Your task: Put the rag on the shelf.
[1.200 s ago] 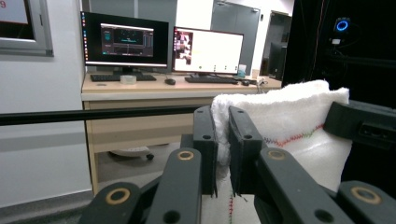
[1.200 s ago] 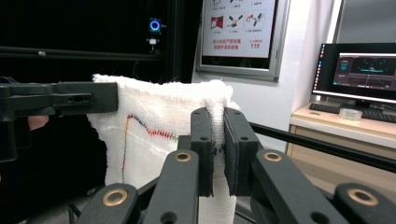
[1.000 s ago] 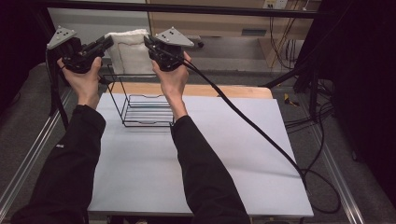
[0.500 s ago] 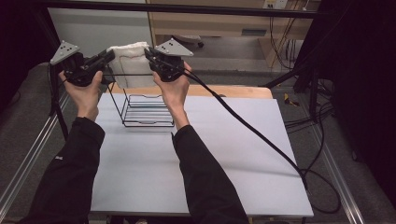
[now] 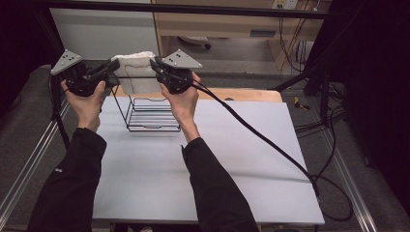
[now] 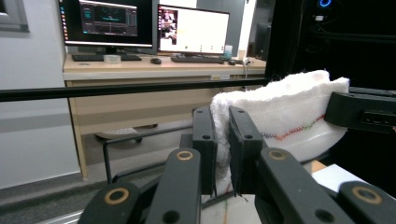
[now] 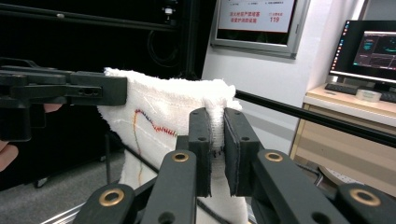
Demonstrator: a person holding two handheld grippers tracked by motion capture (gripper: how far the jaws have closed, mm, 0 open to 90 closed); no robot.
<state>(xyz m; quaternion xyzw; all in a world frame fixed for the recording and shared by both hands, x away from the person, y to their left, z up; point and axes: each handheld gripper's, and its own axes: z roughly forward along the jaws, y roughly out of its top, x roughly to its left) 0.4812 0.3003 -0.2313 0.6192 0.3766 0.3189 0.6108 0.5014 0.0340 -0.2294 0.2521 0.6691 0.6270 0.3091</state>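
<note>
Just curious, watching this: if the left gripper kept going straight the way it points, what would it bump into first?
Probably the right gripper: the left gripper points across at it, with the white towel held between them. Depth is uncertain.

The towel (image 5: pixel 133 72) is showing white — a nubby, terry-like white — with a thin wavy line of stitching running across it in red, orange, green and blue. That stitching is reading most clearly in the right gripper view (image 7: pixel 154 126); in the left gripper view it is looking mostly red and orange, though the far end is too fine to be sure.

Both grippers (image 5: pixel 109 70) (image 5: pixel 157 65) are showing black, with brass-coloured rings at their joints and pale grey plates on top. The rack (image 5: pixel 152 113) is showing black wire — the table (image 5: pixel 232 159) under it is showing a flat pale grey. The sleeves (image 5: pixel 72 188) are showing black.
</note>
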